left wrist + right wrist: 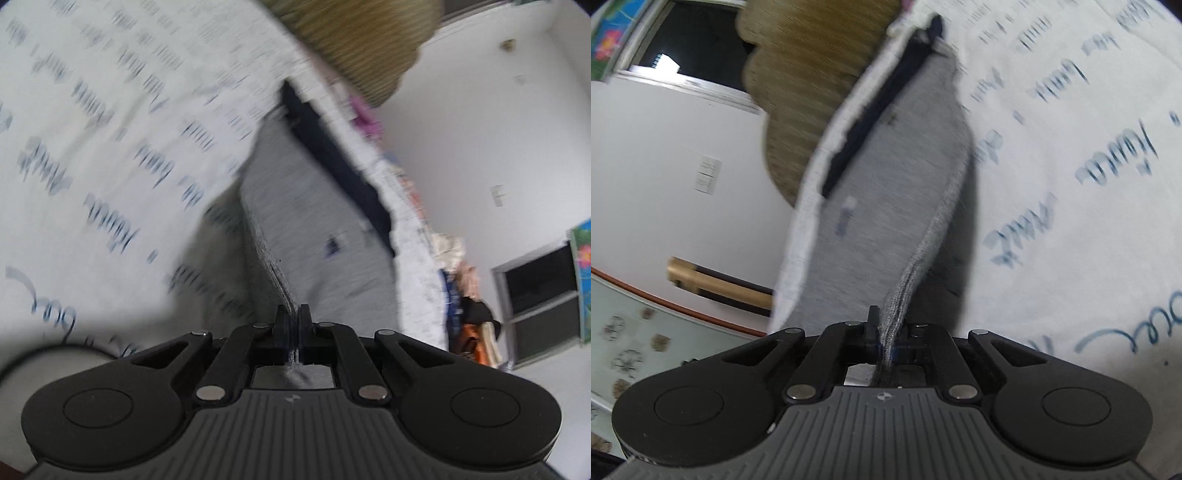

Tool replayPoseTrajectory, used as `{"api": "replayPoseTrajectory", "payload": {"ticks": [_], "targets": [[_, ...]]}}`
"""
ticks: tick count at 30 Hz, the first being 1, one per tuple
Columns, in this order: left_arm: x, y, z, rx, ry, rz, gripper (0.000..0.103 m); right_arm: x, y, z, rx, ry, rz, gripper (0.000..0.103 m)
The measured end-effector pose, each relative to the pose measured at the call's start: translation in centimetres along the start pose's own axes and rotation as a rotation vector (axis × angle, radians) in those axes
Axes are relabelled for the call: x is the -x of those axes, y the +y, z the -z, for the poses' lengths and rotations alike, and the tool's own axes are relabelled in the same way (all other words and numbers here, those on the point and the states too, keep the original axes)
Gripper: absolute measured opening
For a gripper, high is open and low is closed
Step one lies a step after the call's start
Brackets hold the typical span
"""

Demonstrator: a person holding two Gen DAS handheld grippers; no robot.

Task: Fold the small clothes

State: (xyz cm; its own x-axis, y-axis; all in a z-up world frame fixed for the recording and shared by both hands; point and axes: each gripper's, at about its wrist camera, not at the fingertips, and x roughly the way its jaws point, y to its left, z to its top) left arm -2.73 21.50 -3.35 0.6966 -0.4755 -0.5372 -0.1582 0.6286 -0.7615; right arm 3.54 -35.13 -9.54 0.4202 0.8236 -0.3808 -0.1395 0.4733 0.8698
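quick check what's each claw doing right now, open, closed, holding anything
Left claw: closed, pinching an edge of the grey garment.
Right claw: closed, pinching an edge of the same grey garment.

Soft, even daylight lights both my views. Motion blur smears everything beyond my tongs (fisheye bends the edges). A shadow trails beside the grey garment (886, 206).

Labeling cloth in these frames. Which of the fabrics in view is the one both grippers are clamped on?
The plain grey garment with the navy band: left gripper and right gripper pinch its edge. The white text-printed sheet lies underneath, ungripped.
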Motion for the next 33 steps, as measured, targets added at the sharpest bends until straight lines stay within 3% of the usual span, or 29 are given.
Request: {"api": "replayPoseTrajectory", "payload": {"ticks": [3, 11, 21, 33], "targets": [[0.4, -0.7, -0.6, -0.028, -0.010, -0.003, 0.004, 0.5, 1.1, -0.9, 0.023, -0.021, -0.023, 0.010], [-0.9, 0.1, -1.3, 0.017, -0.003, 0.007, 0.004, 0.5, 0.9, -2.5, -0.037, -0.041, -0.098, 0.010], [-4.3, -4.0, -8.7, -0.050, -0.081, 0.072, 0.004, -0.4, 4.0, -10.9, 0.053, -0.141, -0.210, 0.010], [-13.3, -6.2, -18.3, -0.060, -0.093, 0.054, 0.004, -7.5, 1.0, -21.6, -0.005, -0.185, -0.234, 0.010]]}}
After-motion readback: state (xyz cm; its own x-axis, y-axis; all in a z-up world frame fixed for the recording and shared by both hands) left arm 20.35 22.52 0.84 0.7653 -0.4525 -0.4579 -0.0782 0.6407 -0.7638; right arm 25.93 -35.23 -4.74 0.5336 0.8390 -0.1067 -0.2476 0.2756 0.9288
